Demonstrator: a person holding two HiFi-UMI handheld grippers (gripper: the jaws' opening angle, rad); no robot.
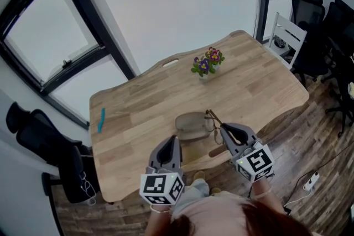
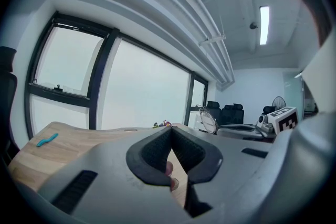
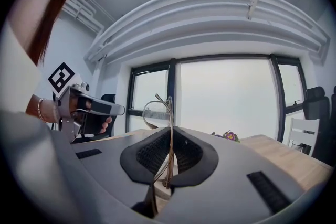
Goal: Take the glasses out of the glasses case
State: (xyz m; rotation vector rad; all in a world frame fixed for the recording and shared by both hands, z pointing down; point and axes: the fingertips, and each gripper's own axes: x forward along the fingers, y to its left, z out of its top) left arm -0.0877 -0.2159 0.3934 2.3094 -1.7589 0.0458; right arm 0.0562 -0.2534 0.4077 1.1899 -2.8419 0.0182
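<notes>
A grey-brown glasses case [image 1: 191, 124] lies on the wooden table [image 1: 144, 113] near its front edge. My right gripper [image 1: 222, 130] is just right of the case and is shut on thin metal-framed glasses [image 1: 212, 120]. In the right gripper view the glasses' frame [image 3: 169, 113] stands upright, pinched between the jaws [image 3: 169, 136], one lens rising above them. My left gripper [image 1: 173, 142] sits at the case's near left side, jaws shut with nothing between them [image 2: 170, 131]. From the left gripper view the glasses [image 2: 209, 121] show lifted above the table.
A small pot of purple and yellow flowers [image 1: 207, 62] stands mid-table behind the case. A blue object [image 1: 101, 119] lies near the table's left edge. A white chair [image 1: 286, 36] and black office chairs [image 1: 315, 19] stand at the right; another black chair [image 1: 50, 146] is at the left.
</notes>
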